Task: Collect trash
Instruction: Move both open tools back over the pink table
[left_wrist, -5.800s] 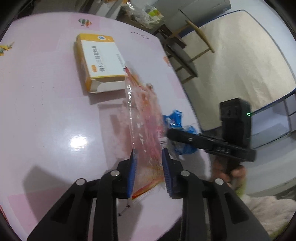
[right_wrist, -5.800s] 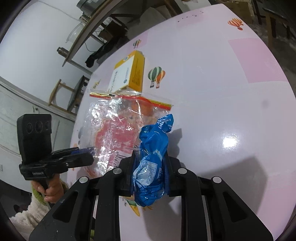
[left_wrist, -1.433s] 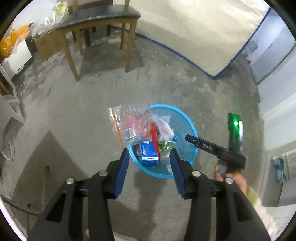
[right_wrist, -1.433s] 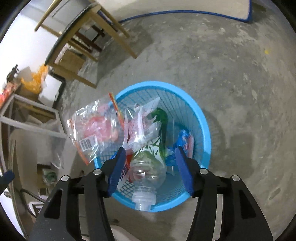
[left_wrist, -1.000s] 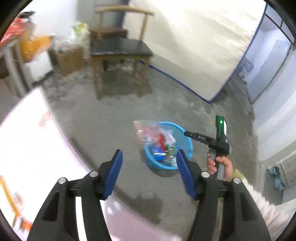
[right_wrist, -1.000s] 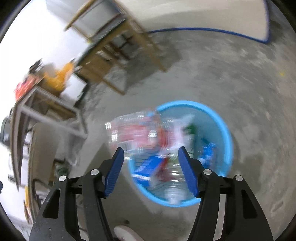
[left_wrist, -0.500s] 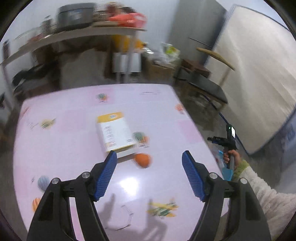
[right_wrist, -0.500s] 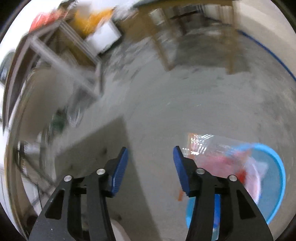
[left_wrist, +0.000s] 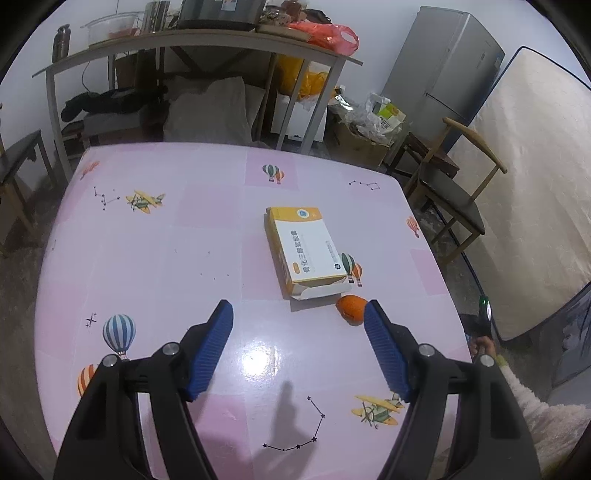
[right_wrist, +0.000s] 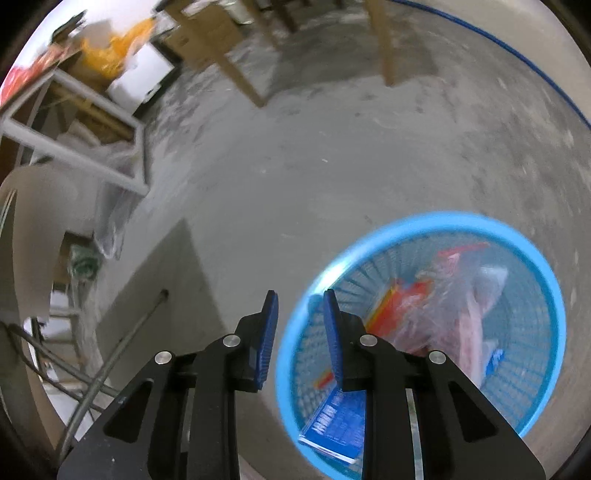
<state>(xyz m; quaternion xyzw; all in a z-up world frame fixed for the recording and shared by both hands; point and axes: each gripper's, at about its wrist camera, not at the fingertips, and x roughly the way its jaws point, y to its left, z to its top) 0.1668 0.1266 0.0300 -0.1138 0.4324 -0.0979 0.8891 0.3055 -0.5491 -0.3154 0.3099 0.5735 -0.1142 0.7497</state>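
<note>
While the orange-and-white carton (left_wrist: 304, 248) lies flat near the middle of the pink table (left_wrist: 147, 266), its open flap points toward the camera and a small orange object (left_wrist: 351, 305), possibly a fruit or peel, sits just beside that flap. Both items remain on the tabletop, well apart from the blue mesh basket (right_wrist: 550, 295), which stands on the grey concrete floor (right_wrist: 314, 155) in the right wrist view. Inside the basket lie a clear plastic bag with red print (right_wrist: 436, 299), a blue carton (right_wrist: 334, 428) leaning against the near wall, and other wrappers too blurred to identify. Left gripper (left_wrist: 298, 354): jaws spread wide, holding nothing, positioned above the near part of the table with the orange object just ahead of its right finger. Right gripper (right_wrist: 300, 343): jaws set to a narrow gap, holding nothing, positioned over the basket's near-left rim. A wooden chair (left_wrist: 448, 188) stands beyond the table's right edge.
</note>
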